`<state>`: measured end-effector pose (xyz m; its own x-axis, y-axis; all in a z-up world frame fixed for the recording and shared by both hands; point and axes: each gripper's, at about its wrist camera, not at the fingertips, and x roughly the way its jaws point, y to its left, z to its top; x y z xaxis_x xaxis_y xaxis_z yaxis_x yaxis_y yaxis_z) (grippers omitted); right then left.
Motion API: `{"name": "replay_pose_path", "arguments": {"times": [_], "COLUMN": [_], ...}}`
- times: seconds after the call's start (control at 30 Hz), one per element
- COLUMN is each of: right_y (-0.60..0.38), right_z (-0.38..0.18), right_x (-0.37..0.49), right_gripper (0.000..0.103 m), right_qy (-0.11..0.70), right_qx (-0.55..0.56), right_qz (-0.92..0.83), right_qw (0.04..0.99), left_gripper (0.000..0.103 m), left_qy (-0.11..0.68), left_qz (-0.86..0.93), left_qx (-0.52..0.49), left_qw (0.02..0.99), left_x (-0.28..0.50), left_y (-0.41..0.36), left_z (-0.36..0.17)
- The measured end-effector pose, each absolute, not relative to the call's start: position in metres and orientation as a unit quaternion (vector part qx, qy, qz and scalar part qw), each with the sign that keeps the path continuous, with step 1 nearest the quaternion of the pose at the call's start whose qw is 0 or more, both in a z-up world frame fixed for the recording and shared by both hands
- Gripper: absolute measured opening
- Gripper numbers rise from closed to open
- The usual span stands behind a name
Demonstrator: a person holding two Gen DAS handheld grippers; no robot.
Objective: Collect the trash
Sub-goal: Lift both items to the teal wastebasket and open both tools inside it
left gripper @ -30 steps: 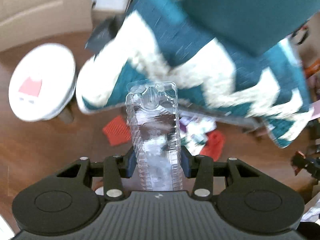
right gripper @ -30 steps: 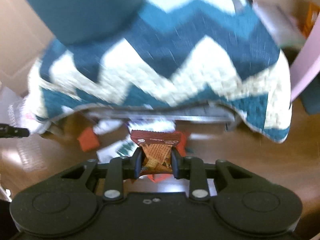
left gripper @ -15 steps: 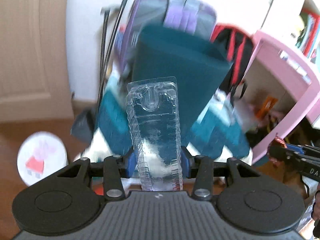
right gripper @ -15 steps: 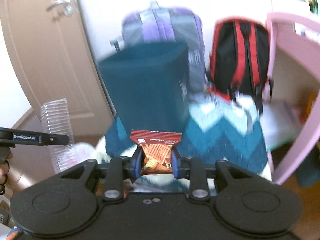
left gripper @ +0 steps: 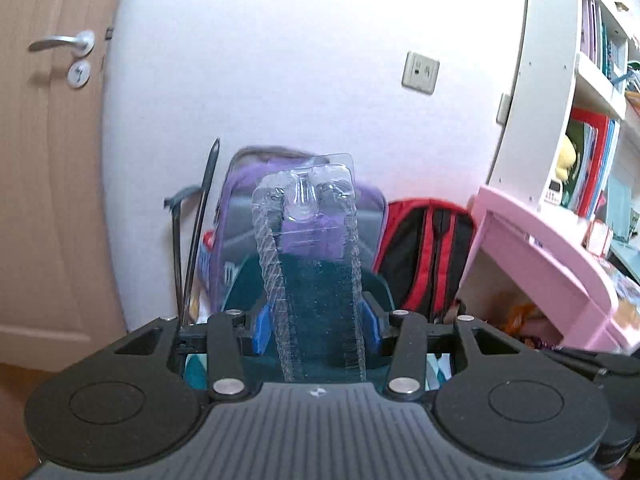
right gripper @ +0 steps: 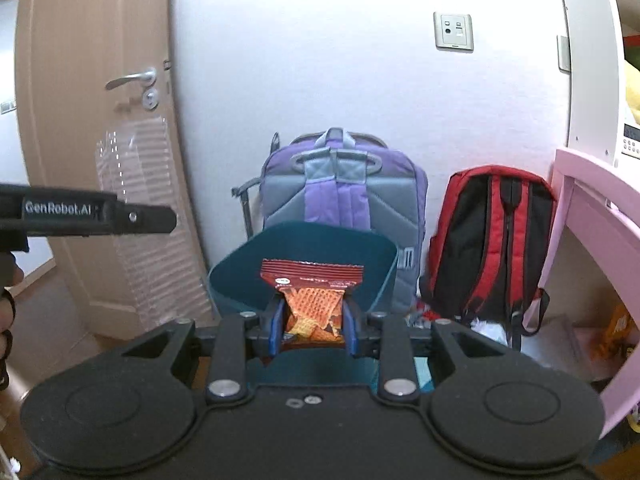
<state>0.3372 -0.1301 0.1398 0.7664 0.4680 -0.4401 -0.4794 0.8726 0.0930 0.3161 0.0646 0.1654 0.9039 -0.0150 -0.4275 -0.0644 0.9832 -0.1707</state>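
Meanwhile, left gripper [left gripper: 318, 322] clamped on clear plastic blister pack [left gripper: 310, 248], upright; right gripper [right gripper: 311, 326] pinching red snack wrapper [right gripper: 312, 292], both before teal bin [right gripper: 376, 268] beside purple backpack [right gripper: 340, 192].

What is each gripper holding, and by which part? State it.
Left gripper clamps the clear plastic blister pack near its lower end. Right gripper clamps the snack wrapper by its lower half.
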Motion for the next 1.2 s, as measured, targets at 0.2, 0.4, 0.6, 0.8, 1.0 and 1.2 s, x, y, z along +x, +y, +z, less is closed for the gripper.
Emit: {"name": "replay_pose_path", "arguments": {"times": [0.2, 0.4, 0.6, 0.8, 1.0, 1.2], "right_y": [-0.111, -0.091, -0.071, -0.061, -0.056, -0.053], "right_z": [0.131, 0.107, 0.079, 0.056, 0.048, 0.044], "right_x": [0.38, 0.417, 0.448, 0.473, 0.481, 0.482], "right_gripper": [0.028, 0.028, 0.028, 0.03, 0.031, 0.038], "right_qy": [0.242, 0.263, 0.286, 0.306, 0.311, 0.32], "right_qx": [-0.022, -0.033, -0.043, -0.045, -0.058, -0.062], "right_qz": [0.246, 0.245, 0.246, 0.249, 0.254, 0.261], "right_qw": [0.938, 0.933, 0.925, 0.918, 0.914, 0.909], "left_gripper": [0.044, 0.044, 0.044, 0.044, 0.047, 0.076], "left_qy": [0.223, 0.256, 0.293, 0.34, 0.363, 0.355], "left_qz": [0.02, 0.036, 0.044, 0.045, 0.044, 0.054], "left_qx": [-0.09, -0.075, -0.064, -0.066, -0.066, -0.063], "left_qw": [0.971, 0.963, 0.953, 0.937, 0.928, 0.931], "left_x": [0.365, 0.413, 0.45, 0.482, 0.495, 0.493], "left_y": [0.066, 0.072, 0.079, 0.089, 0.094, 0.094], "left_z": [0.167, 0.137, 0.097, 0.057, 0.036, 0.035]}}
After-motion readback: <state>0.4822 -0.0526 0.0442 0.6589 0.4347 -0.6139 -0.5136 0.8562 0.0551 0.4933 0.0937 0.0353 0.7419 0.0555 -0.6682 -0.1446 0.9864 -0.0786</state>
